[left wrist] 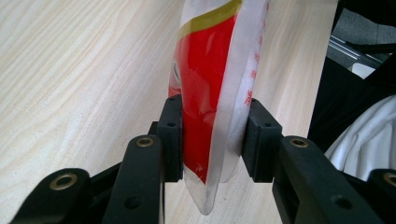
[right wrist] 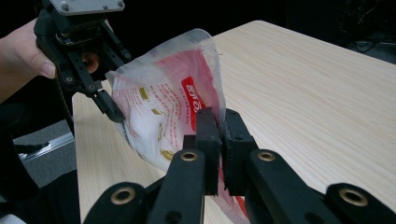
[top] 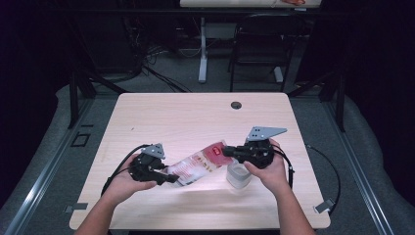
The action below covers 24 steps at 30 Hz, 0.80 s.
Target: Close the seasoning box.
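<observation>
Nearest the tabletop's front edge we see the person's two forearms coming in, each hand carrying a gripper, and between them a red and white plastic pouch (top: 198, 165) stretched out above the wood, held clear of the surface over the front half of the tabletop (top: 195, 112). Our left gripper (top: 169, 177) sits toward the front left corner, and its jaws are clenched on one end of the pouch; in the left gripper view the pads press on both faces of the pouch (left wrist: 212, 93), whose clear sealed edge pokes down past them. A little farther in and toward the right edge, the right gripper (top: 229, 152) has its jaws squeezed nearly together on the pouch's other end, the thin film pinched between the pads in the right gripper view, where the pouch (right wrist: 163, 107) bulges open toward the left gripper (right wrist: 112, 112) beyond. Just under the right hand (top: 268, 171) a small clear container (top: 238, 175) stands on the tabletop, apart from the pouch. Farther back the wood lies bare up to a round cable hole (top: 236, 105) near the far edge
</observation>
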Tool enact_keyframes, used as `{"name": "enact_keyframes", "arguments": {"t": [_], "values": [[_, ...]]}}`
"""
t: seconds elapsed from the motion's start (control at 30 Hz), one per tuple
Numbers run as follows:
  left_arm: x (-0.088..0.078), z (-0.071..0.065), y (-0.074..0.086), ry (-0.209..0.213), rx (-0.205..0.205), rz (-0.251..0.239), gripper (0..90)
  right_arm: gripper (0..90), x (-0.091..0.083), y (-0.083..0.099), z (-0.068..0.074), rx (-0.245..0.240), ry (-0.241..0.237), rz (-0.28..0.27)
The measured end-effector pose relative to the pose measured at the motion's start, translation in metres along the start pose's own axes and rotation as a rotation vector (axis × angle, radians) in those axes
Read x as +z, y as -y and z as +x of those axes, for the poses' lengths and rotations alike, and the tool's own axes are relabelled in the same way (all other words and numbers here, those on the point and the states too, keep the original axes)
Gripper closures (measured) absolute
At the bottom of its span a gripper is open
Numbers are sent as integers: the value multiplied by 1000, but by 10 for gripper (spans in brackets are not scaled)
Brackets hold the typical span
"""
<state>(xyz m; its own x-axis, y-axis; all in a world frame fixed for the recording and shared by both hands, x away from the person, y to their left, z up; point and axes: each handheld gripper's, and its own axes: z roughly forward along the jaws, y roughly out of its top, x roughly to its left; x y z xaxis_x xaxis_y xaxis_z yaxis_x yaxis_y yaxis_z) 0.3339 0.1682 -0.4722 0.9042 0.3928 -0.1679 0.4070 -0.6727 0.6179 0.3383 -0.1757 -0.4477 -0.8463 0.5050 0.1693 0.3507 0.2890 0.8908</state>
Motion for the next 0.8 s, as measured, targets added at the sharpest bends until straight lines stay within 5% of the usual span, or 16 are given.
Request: {"name": "enact_keyframes", "arguments": {"t": [0.8], "values": [[-11, -2, -12, 3, 16, -5, 653, 865, -5, 1, -2, 20, 9, 1]]}}
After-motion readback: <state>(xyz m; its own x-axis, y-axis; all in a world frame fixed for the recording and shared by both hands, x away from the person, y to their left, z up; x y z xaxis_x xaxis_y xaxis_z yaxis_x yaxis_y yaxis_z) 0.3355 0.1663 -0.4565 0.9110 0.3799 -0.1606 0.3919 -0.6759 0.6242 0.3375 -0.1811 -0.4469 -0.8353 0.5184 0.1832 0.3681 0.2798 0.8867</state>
